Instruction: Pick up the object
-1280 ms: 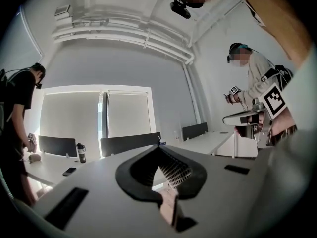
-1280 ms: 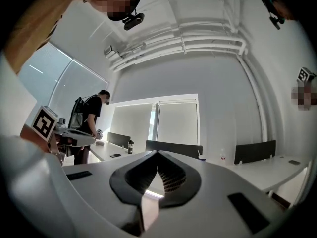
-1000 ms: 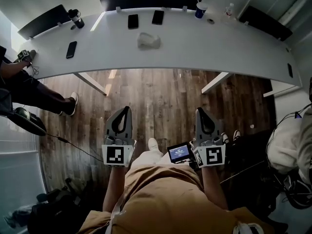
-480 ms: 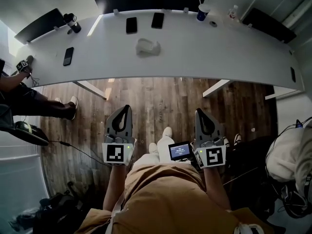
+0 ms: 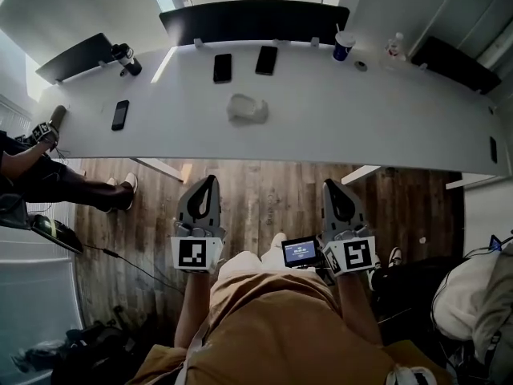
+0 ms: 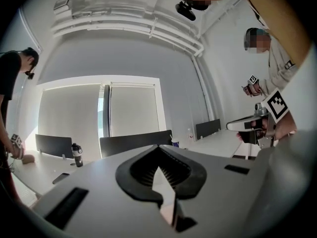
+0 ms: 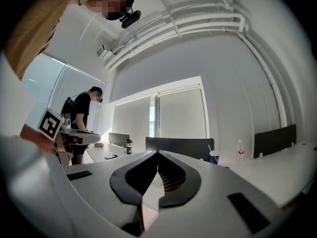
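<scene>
My left gripper (image 5: 209,180): jaws together, nothing between the pads, held low in front of me, tip toward the table (image 5: 369,115). My right gripper (image 5: 330,184): likewise closed on nothing, level with the left and well apart from it.

- Left cube (image 5: 192,254) and right cube (image 5: 356,256): one black-and-white square marker on each top face, no letters.
- Screen (image 5: 300,252): small lit display just beside the right cube, on its inner side; print too small to read.
- Floor (image 5: 264,187): dark wood planks under both grippers.
- Table: long, white, lying across the view beyond the floor.
- Object (image 5: 247,108): pale, crumpled-looking lump lying alone on the table near its middle, ahead of both grippers and touched by neither. I cannot tell what it is made of.
- Phones: two dark ones, (image 5: 222,67) and (image 5: 267,59), side by side beyond the object; a third phone (image 5: 120,115) far to the left. All three are dark, with nothing to read.
- Flask (image 5: 127,58): dark, upright, at the far left edge.
- Cup (image 5: 343,46): blue with a white lid and a straw, at the far right.
- Bottle (image 5: 395,45): clear with a red label, unreadable, right of the cup.
- Panels (image 5: 255,21): dark dividers along the far edge.
- Person (image 5: 36,171): in dark clothes, at the table's left end, holding another marked gripper.
</scene>
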{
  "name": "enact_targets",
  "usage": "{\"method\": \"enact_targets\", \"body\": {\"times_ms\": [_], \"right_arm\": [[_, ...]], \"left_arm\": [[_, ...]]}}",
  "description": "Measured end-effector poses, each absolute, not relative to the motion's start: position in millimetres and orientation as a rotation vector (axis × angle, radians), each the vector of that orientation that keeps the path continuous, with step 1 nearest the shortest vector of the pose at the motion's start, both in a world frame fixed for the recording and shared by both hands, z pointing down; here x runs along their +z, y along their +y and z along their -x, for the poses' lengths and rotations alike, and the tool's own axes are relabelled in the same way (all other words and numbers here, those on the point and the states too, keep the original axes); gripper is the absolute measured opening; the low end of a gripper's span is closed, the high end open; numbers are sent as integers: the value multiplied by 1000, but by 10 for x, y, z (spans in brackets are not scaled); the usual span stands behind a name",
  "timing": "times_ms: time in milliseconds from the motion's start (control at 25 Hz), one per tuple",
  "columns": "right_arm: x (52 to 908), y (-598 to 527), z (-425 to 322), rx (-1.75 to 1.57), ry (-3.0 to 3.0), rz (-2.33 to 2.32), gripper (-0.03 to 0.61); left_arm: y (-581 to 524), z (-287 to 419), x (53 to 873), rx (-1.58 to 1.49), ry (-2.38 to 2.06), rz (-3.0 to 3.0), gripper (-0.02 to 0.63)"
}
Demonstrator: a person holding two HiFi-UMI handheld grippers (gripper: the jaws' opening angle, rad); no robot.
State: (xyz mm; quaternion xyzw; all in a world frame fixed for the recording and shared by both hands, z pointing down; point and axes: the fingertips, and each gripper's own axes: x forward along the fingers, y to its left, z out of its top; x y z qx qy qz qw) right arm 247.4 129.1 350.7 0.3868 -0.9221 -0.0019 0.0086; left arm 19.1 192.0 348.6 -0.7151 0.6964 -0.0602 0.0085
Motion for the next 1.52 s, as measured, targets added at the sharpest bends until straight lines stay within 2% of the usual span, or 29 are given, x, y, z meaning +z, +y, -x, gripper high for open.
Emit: {"method": "enact_targets", "body": {"times_ms": [520,760,1160,1520], "right_arm": [[3508,787,-2102,84,-2890,-1242,9],[3495,435,-1732,50,-2783,-1414,9],[3395,84,-797,77,-2770,-1414,9],[3696,-101,-667,133,-2659,-1397,9]], "left_arm": [[1402,187,3487,-186,2172,2234,6],[1034,727,3352,-134,2132,2256,6],[775,1619,3442,-56,2215,2292,6],[517,1747,3633,-84,2199,2352,6]]}}
